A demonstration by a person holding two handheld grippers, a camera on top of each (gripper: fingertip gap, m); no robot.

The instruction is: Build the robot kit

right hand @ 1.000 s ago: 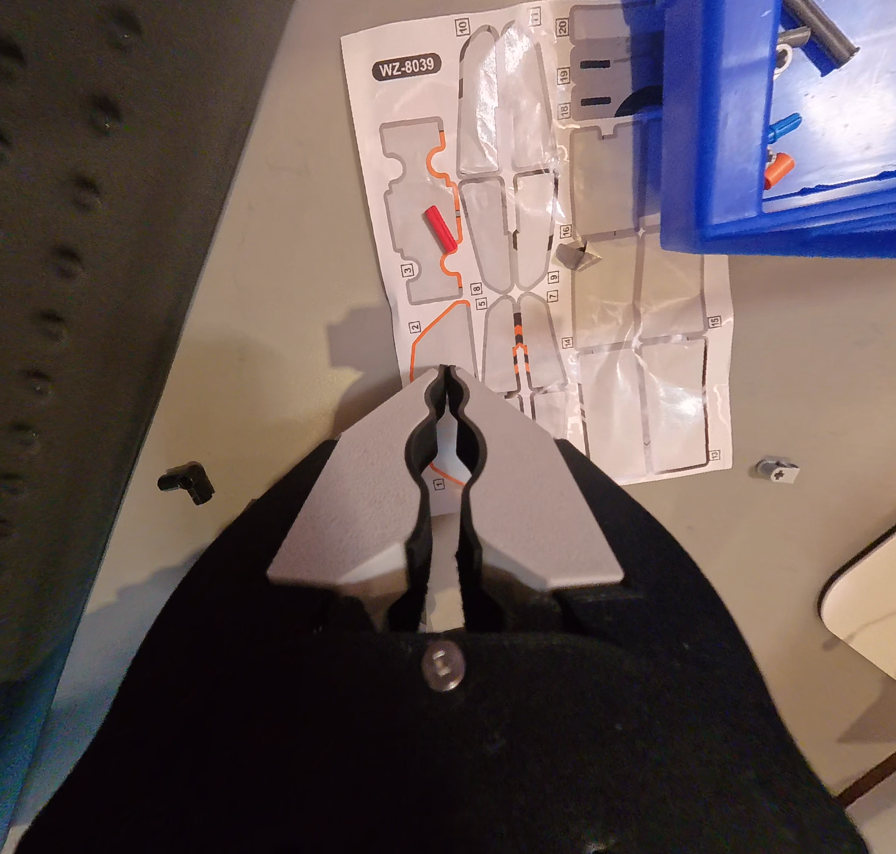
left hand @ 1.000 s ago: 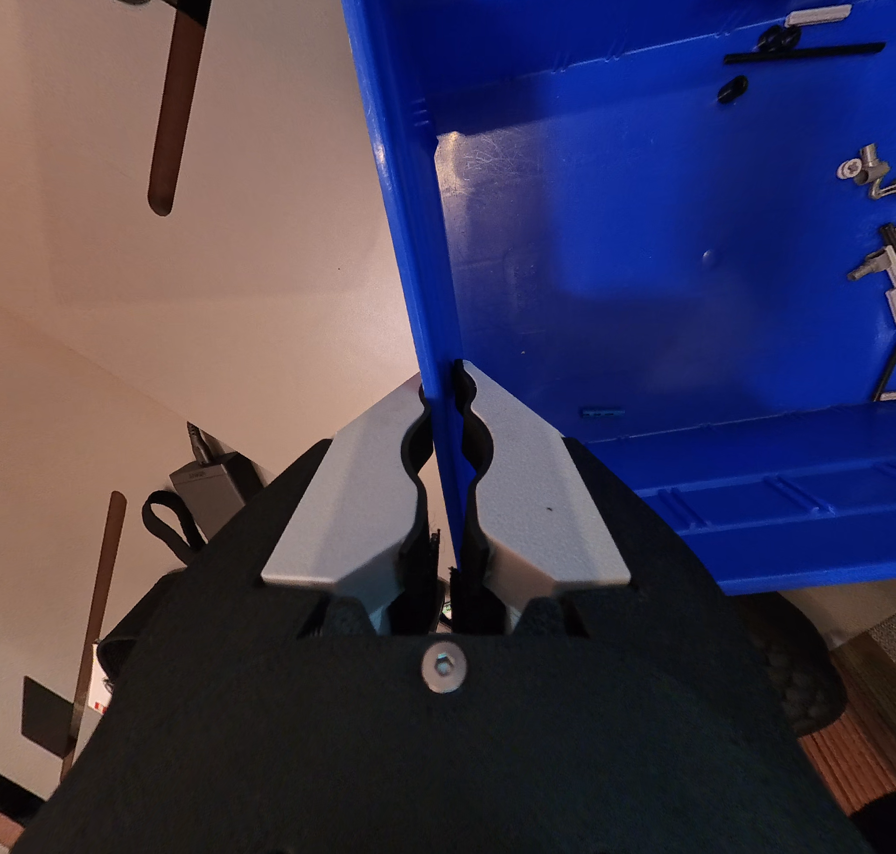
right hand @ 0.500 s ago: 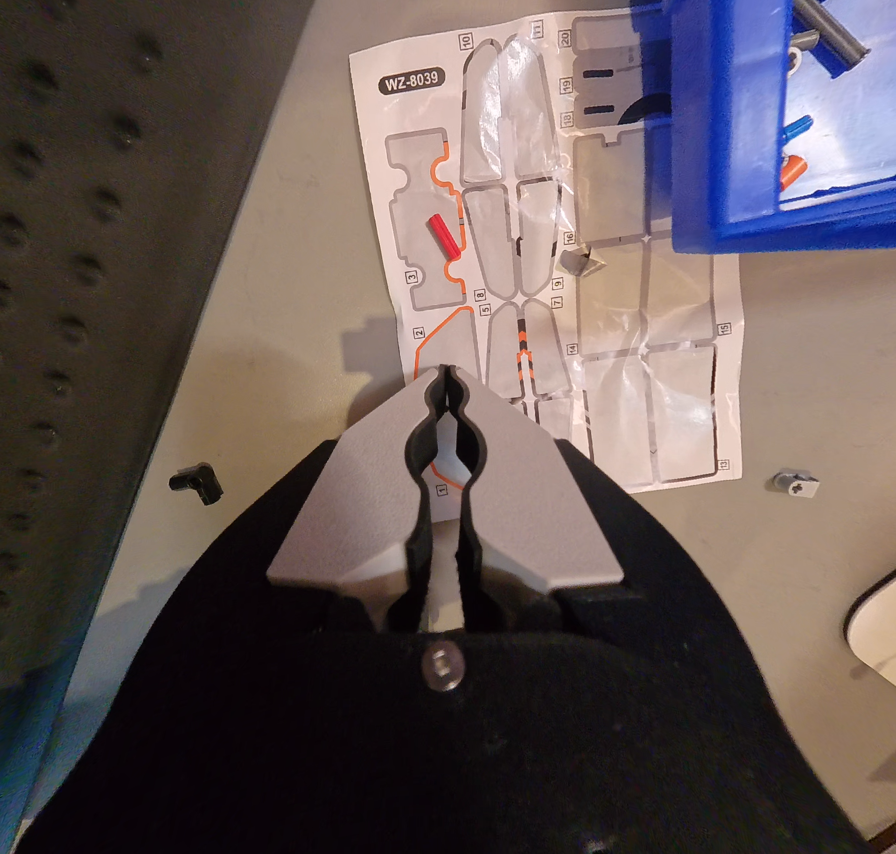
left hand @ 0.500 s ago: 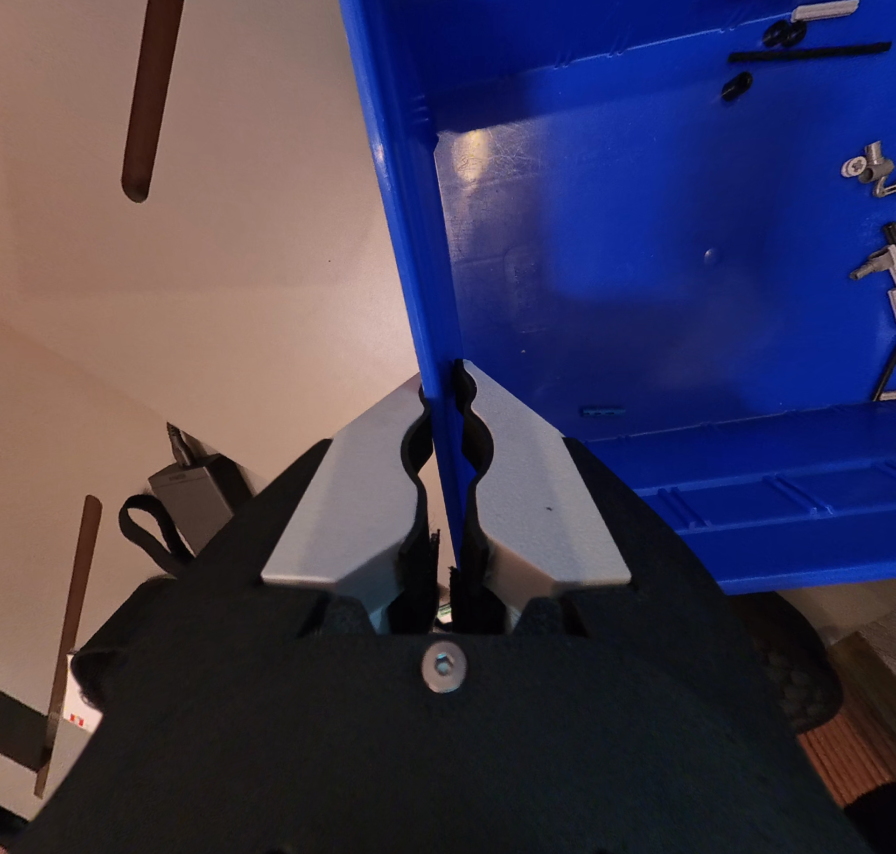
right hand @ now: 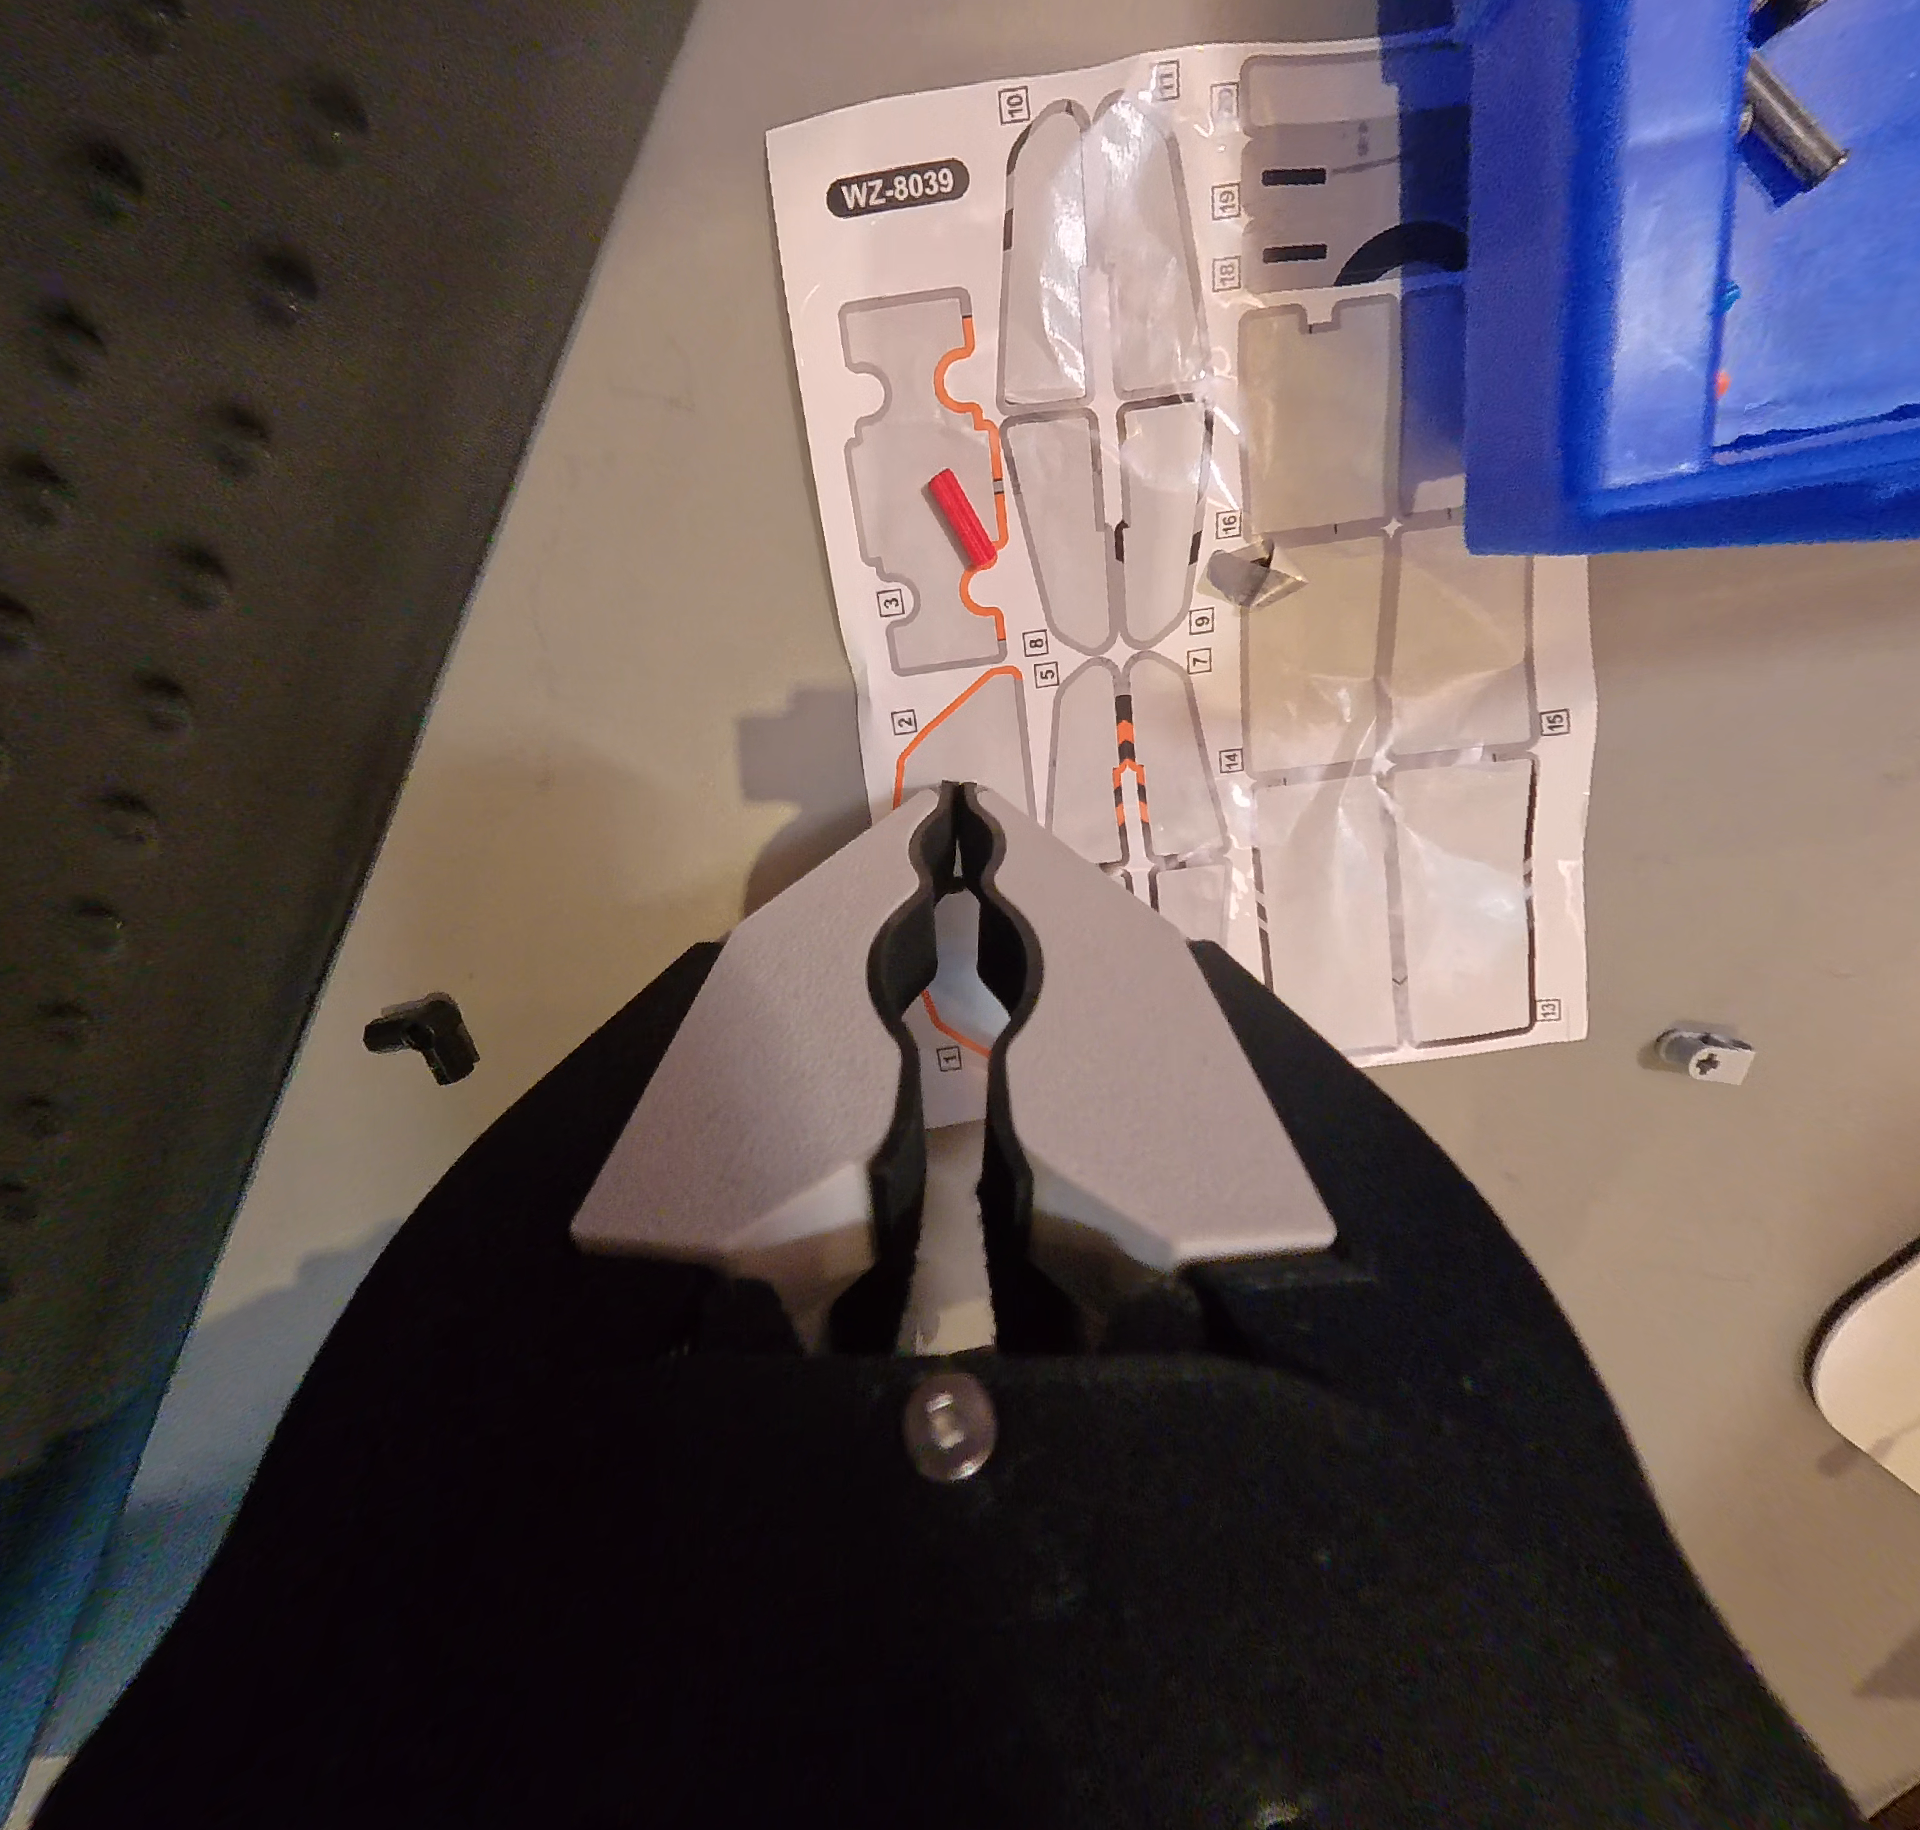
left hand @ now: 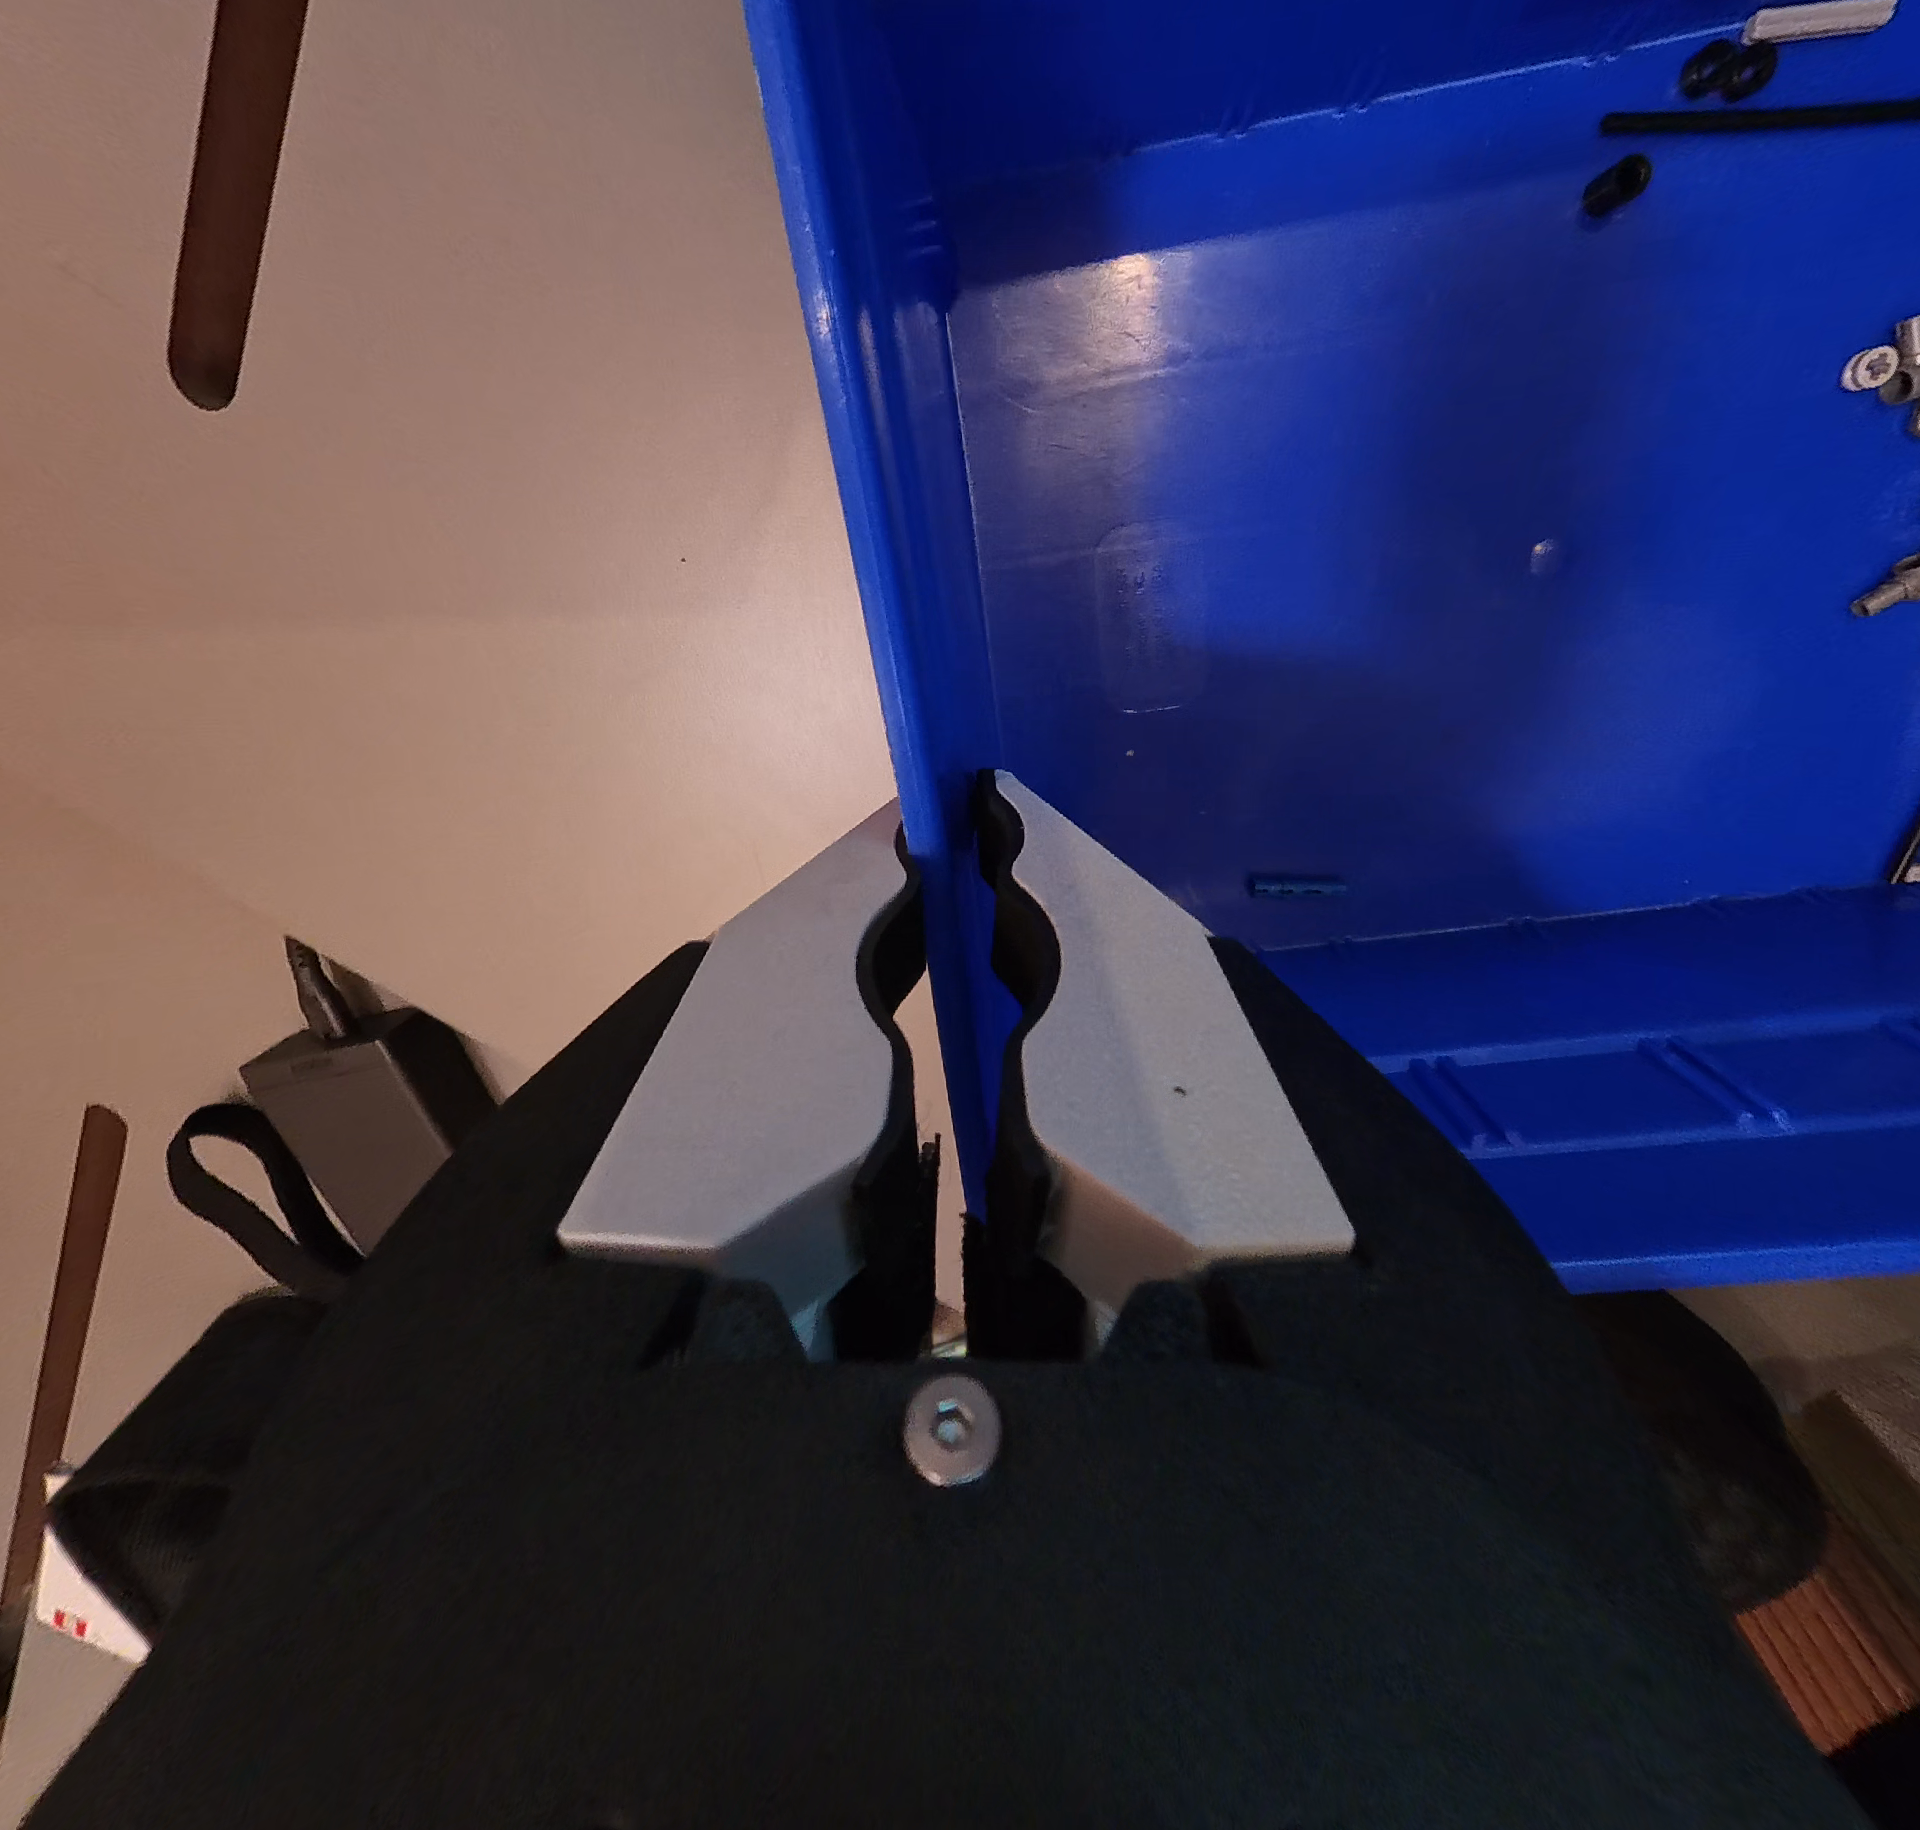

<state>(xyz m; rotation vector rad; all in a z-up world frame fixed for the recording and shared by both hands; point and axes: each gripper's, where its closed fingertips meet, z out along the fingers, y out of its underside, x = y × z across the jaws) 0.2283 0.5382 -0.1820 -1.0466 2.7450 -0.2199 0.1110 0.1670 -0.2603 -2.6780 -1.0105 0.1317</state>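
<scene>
Clamping the side wall of the blue bin (left hand: 1351, 533), the left gripper (left hand: 948, 824) grips it while the right gripper (right hand: 956, 793), closed and empty, hovers over a sticker sheet (right hand: 1351, 845).

Glossy plastic bin (left hand: 1351, 533) (scuffed), crinkled glossy paper sheet (right hand: 1351, 845)
</scene>
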